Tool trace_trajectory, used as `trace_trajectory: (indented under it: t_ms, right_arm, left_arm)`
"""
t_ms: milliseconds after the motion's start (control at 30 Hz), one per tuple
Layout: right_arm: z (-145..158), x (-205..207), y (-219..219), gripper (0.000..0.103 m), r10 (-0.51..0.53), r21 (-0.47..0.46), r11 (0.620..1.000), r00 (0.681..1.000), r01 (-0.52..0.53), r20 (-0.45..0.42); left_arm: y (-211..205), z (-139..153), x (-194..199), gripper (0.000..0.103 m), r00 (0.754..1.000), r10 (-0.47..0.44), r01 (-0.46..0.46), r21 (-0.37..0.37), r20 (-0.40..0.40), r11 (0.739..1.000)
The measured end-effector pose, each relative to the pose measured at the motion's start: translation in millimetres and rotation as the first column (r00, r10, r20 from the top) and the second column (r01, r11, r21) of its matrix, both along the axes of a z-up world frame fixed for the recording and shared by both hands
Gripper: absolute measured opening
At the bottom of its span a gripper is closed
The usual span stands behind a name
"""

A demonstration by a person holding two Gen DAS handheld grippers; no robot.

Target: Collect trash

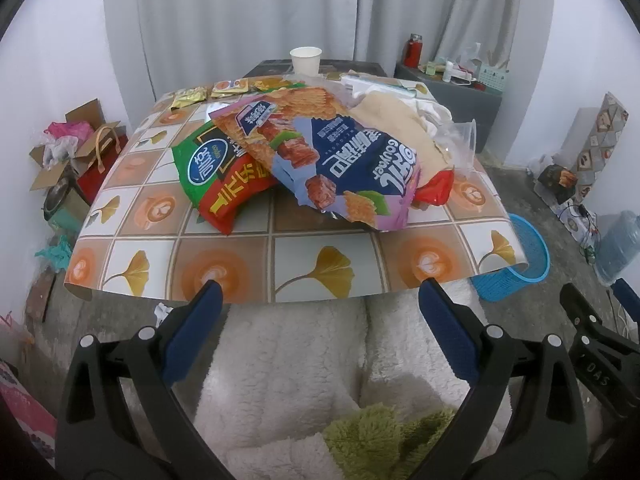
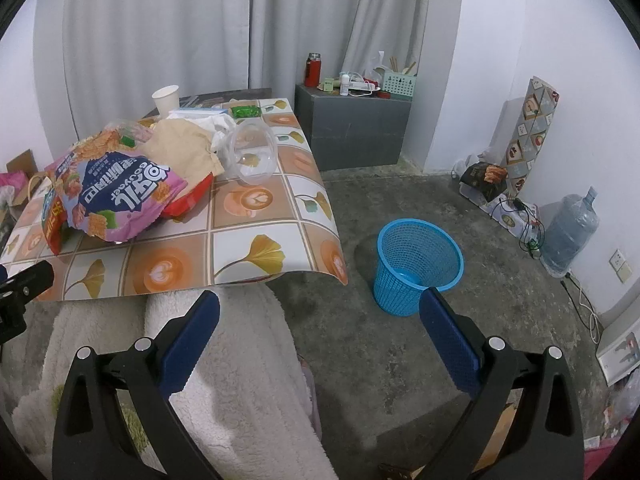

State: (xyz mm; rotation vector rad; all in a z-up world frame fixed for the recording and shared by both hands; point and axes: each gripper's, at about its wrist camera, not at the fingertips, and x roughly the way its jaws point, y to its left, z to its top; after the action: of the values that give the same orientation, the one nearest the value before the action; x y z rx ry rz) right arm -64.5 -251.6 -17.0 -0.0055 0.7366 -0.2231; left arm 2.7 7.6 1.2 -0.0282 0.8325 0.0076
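Observation:
A heap of trash lies on the patterned table [image 1: 224, 272]: a purple and navy snack bag [image 1: 340, 160] on top, a green and red snack bag [image 1: 216, 176] under its left side, a red wrapper [image 1: 438, 188] at its right, and a beige paper bag [image 1: 396, 128] behind. A clear plastic bowl [image 2: 252, 152] lies tipped on its side beside the heap. A blue mesh bin [image 2: 416, 264] stands on the floor right of the table. My left gripper [image 1: 320, 304] hangs open before the table's near edge, holding nothing. My right gripper [image 2: 320, 312] is open and empty, over the floor left of the bin.
A white paper cup [image 1: 306, 60] and small sachets [image 1: 208, 92] sit at the table's far side. A fluffy white garment covers the person's lap [image 1: 288, 368] below both grippers. Boxes and bags [image 1: 76, 152] crowd the floor at left; a water jug [image 2: 572, 232] and cables lie at right.

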Motion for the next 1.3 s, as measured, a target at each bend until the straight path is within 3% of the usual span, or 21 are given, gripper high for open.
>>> trace_trajectory:
  t_ms: [1300]
  right_arm:
    - [0.2, 0.5, -0.4, 0.097, -0.001, 0.007, 1.000, 1.000, 0.001, 0.005]
  left_arm:
    - [5.8, -4.2, 0.0, 0.094, 1.000, 0.009, -0.009, -0.001, -0.002, 1.000]
